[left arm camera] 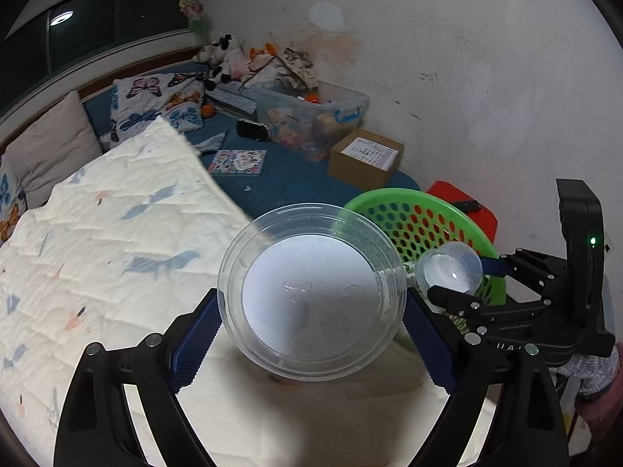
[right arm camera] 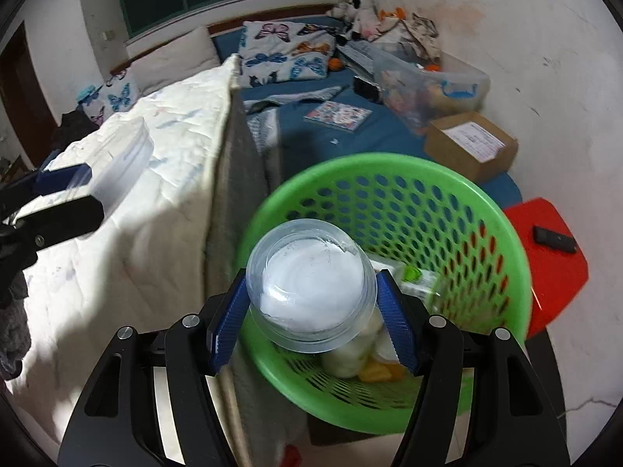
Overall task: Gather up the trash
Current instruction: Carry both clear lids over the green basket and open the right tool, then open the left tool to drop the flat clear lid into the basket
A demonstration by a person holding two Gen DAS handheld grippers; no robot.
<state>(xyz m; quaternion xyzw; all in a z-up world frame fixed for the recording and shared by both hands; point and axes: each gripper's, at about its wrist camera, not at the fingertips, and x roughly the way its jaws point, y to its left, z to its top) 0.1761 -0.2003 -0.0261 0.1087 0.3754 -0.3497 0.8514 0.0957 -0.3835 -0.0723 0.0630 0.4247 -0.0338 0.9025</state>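
My left gripper is shut on a wide clear plastic container and holds it above the white quilted bed, left of the green basket. My right gripper is shut on a small clear plastic cup and holds it over the near rim of the green perforated basket. The basket holds several pieces of trash. The right gripper and its cup also show in the left wrist view, over the basket. The left gripper's container shows at the left of the right wrist view.
A white quilt covers the bed. Beyond it lie butterfly pillows, a clear toy bin, a cardboard box and a book on a blue sheet. A red stool with a black remote stands right of the basket.
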